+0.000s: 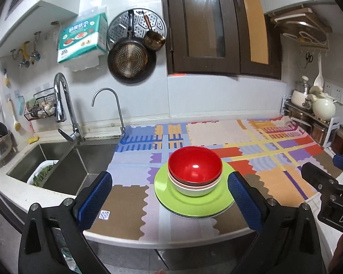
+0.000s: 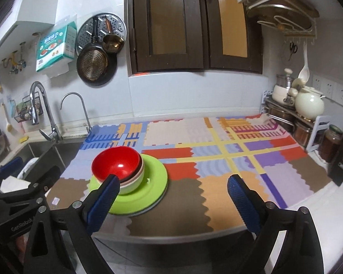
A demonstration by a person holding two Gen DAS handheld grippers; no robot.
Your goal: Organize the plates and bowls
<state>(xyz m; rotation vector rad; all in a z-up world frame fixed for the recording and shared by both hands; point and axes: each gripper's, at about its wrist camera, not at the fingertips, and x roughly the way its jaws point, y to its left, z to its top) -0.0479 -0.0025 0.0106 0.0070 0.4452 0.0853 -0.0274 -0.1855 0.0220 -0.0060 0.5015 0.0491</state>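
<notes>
Bowls are nested, red on top, on green plates stacked near the mat's front edge, probably to save room. Both the left gripper and right gripper are spread wide, nothing held. Greens in the sink are shown only by the left view.

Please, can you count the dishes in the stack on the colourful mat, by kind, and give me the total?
Bowls: 3, nested: red bowl, pink bowl, pale green bowl.
Plates: at least 2: green plate on a white plate, of which only the rim shows.
Total: at least 5.
</notes>
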